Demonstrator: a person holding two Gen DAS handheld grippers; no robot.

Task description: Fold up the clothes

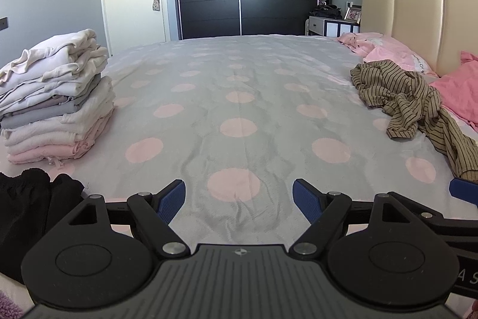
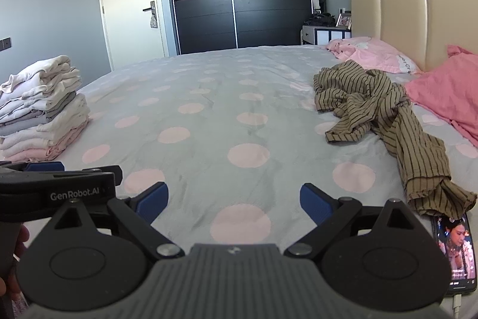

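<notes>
Hovering wide and empty over the bed [image 1: 239, 97], the left claw [image 1: 239, 201] and right claw [image 2: 234, 204] faced the crumpled striped garment [image 2: 382, 121] lying right, whose hem, probably tangled, wanted separating first.

Soft daylight, sharp pics (fisheye-bent edges, dark corners).

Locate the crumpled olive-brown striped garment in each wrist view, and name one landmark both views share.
Left wrist view: the crumpled olive-brown striped garment lies at the right edge of the bed, below the pink pillow.
Right wrist view: the garment lies right of centre, trailing down to a lit phone.
Shared landmark: the tall stack of folded pale clothes at left.
</notes>
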